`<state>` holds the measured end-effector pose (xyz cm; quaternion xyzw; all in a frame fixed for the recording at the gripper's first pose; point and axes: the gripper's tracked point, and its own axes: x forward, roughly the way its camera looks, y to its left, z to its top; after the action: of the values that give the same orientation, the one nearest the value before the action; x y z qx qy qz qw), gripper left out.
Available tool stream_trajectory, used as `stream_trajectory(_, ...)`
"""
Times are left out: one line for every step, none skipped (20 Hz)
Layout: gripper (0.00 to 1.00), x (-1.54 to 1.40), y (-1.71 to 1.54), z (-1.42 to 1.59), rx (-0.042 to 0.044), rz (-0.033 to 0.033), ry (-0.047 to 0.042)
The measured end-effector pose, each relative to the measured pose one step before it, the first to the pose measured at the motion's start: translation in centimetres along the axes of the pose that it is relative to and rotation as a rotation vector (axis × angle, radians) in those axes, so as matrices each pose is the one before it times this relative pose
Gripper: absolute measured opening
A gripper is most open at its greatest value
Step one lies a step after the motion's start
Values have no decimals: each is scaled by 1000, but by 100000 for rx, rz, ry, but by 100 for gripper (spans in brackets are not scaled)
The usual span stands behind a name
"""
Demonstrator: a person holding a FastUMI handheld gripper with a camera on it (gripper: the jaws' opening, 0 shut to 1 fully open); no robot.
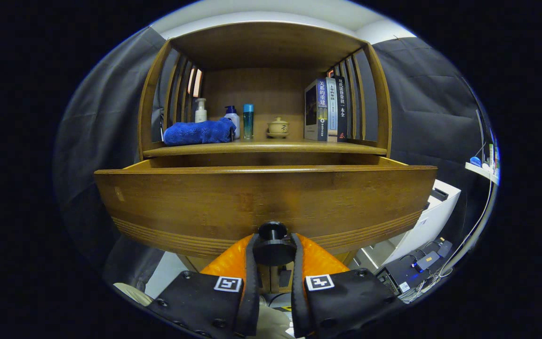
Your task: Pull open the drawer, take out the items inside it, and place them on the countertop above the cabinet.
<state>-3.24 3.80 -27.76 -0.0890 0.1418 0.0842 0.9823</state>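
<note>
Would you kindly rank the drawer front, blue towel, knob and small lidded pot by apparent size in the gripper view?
1. Drawer front, though nearest the camera
2. Blue towel
3. Knob, gripped by the claw, enlarged by nearness
4. Lidded pot

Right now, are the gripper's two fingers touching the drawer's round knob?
Touching. In the gripper view, both fingers press against the sides of the knob on the pulled-out drawer, with no gap showing.

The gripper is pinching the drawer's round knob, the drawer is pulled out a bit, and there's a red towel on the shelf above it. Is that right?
Nearly. In the gripper view the towel is blue, not red. The rest holds: the gripper has both fingers pressed on the round knob, and the drawer stands pulled out below the shelf.
</note>
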Motion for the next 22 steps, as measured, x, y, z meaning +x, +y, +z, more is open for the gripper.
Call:
stream_trajectory(36,-102,-14,-23,-203,-45,106)
stream_trajectory(36,-247,16,-105,39,84,87)
stream_trajectory(36,-117,-67,2,70,143,20)
stream_trajectory(36,-164,38,-11,175,11,-335)
stream_trajectory(36,-44,8,-8,257,82,-134)
stream_trajectory(36,-14,-20,-37,340,-35,-229)
stream_trajectory(36,-15,-24,-18,125,-122,-317)
stream_trajectory(36,34,15,47,-85,-222,-218)
stream_trajectory(36,-39,-68,26,-102,-134,-211)
stream_trajectory(36,9,17,8,-121,124,-287)
stream_trajectory(36,-31,35,56,289,131,-423)
stream_trajectory(36,19,5,-1,985,180,6)
stream_trajectory(36,89,0,28,937,92,-143)
stream_trajectory(39,84,51,128,-189,457,36)
stream_trajectory(41,-223,43,-11,-592,460,283)
stream_trajectory(44,96,-13,1,-426,-12,568)
stream_trajectory(46,-54,-71,102,-232,-327,-162)
stream_trajectory(49,50,48,-100,-775,-252,74)
stream_trajectory(47,-99,70,20,-770,253,-60)
stream_trajectory(46,-100,45,-74,-626,758,393)
stream_trajectory(45,-79,-38,-73,-367,753,-52)
stream_trajectory(43,154,-13,47,596,-300,-209)
